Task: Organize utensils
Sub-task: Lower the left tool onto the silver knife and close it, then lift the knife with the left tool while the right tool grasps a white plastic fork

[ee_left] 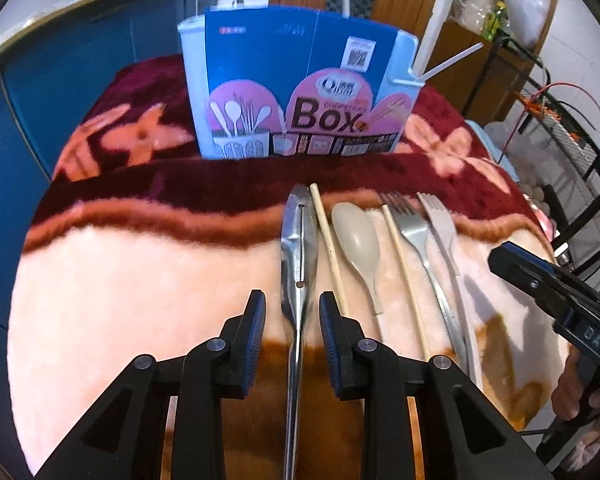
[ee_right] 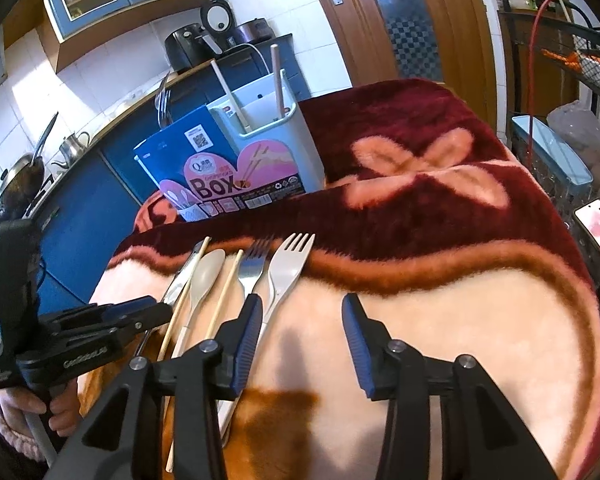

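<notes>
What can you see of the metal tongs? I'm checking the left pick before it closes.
The tongs are shiny steel, two long narrow blades lying closed together with a small rivet partway along. They lie flat on the blanket, leftmost in the utensil row, tips pointing toward the box. A chopstick lies close along their right side. The handle runs between the fingers of the left hand-held gripper, which straddle it with gaps on both sides, not pressing.

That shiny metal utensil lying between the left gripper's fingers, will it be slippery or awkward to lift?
Probably slippery: the metal utensil looks polished and reflective. Likely stiff, since it lies straight. It lies flat on the plush blanket, so the open left hand-held gripper may press into the pile.
</notes>
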Demonstrator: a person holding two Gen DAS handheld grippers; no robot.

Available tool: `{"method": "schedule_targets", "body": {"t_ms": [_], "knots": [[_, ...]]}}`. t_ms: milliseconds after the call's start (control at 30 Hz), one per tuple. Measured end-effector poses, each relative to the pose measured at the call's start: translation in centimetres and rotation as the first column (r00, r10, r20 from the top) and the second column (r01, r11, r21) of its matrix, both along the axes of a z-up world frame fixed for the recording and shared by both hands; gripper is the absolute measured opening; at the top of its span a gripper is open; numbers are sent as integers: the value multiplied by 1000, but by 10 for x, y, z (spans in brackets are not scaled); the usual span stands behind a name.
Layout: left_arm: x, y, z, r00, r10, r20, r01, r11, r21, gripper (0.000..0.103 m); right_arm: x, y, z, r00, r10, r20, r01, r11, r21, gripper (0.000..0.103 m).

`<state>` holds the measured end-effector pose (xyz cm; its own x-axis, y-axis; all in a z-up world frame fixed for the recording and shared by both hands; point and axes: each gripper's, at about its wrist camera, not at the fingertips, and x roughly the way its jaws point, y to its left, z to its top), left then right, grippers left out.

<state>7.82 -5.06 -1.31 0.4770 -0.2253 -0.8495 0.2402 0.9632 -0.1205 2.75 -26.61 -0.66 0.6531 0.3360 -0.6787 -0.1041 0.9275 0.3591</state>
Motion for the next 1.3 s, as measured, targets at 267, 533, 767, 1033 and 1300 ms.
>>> {"method": "schedule_targets", "body": {"t_ms": [267, 533, 767, 1033, 1300], "knots": [[25, -5, -1, 998, -43, -55, 43, 999, 5, 28, 7, 8, -3, 999, 35, -35, -36, 999, -35, 46], [41, -12, 0, 994, -76, -76, 78, 997, 18, 21, 10, 15, -1, 997, 48, -56, -51, 997, -65, 46], [32, 11, 4, 998, -40, -40, 37, 996, -79, 20, 22, 25, 1, 993, 81, -86, -89, 991, -96, 46], [9, 37, 21, 992, 20, 127, 2, 985, -172, 20, 39, 35, -4, 982, 95, -163, -114, 987, -114, 46], [-2, 52, 32, 967, 46, 249, 2, 982, -188, 20, 57, 46, -6, 969, 80, -233, -120, 979, -164, 46]]}}
